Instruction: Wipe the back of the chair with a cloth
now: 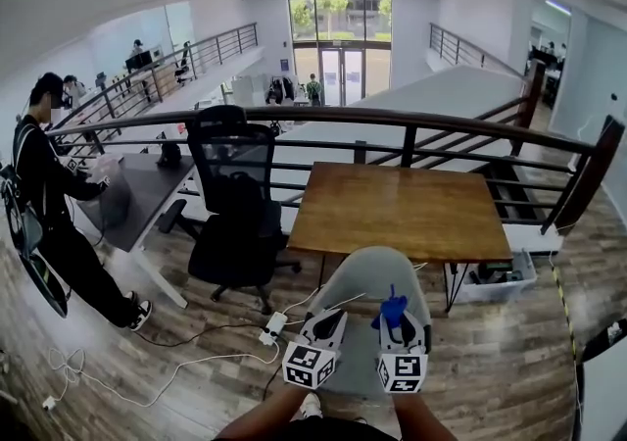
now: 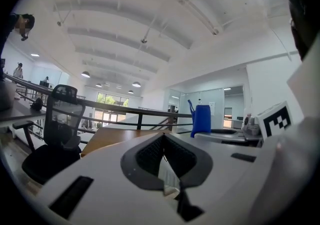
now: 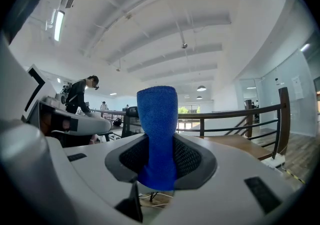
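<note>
At the near edge of the wooden table we see the grey chair back. Above it we hold the left gripper, jaws together and empty, and the right gripper, clamped on the blue cloth.

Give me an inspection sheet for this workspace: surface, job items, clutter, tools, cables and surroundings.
Surface: wooden table, nothing seen on its top.
Job's things: grey chair back just ahead of both tools; blue cloth sticking up from the right tool.
Clutter: box under the table's right end.
Tools: left tool shut, nothing in it; right tool shut on the blue cloth.
Cables: white cables and a power strip on the floor, left of the grey chair back.
Surroundings: black office chair; person at a desk on the left; railing behind the table.
</note>
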Tool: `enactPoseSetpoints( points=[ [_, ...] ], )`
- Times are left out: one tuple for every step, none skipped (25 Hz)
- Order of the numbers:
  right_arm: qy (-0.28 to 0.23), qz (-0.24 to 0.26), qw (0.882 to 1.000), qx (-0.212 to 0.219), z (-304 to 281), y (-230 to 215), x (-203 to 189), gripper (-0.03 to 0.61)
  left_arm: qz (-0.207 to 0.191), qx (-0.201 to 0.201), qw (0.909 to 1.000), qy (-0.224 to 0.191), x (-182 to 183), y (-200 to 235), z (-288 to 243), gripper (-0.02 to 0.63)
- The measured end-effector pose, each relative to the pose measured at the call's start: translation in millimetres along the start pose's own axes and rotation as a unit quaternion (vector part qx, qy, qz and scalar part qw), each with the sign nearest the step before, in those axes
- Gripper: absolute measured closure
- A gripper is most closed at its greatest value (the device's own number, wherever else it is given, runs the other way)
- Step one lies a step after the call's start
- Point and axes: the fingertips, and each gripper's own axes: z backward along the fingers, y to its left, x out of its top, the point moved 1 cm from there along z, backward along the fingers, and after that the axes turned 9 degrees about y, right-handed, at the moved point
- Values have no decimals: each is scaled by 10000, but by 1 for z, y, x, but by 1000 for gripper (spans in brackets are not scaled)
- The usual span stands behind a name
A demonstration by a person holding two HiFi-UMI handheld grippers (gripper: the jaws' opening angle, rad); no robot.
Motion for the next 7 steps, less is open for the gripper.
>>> enactPoseSetpoints(
  points=[
    [-7, 14, 10000, 20, 0, 1, 1, 443, -6, 16, 10000, 12, -1, 0, 1, 611],
    [-10, 43, 10000, 39, 1, 2, 1, 443, -17, 25, 10000, 26, -1, 0, 1, 611],
    [-12, 83, 9999, 57, 1, 3, 2, 444, -36, 30, 10000, 39, -2, -1, 2, 611],
    [-13, 126, 9999, 70, 1, 4, 3, 443, -62, 35, 10000, 53, -2, -2, 2, 611],
    [-14, 163, 9998, 80, 1, 5, 4, 444, -94, 44, 9999, 65, -3, -3, 1, 611],
    [-14, 193, 9998, 88, 1, 5, 5, 443, -129, 55, 9999, 75, -4, -3, 1, 611],
    [-13, 220, 9997, 95, 2, 5, 5, 443, -164, 68, 9998, 85, -5, -4, 1, 611]
  ],
)
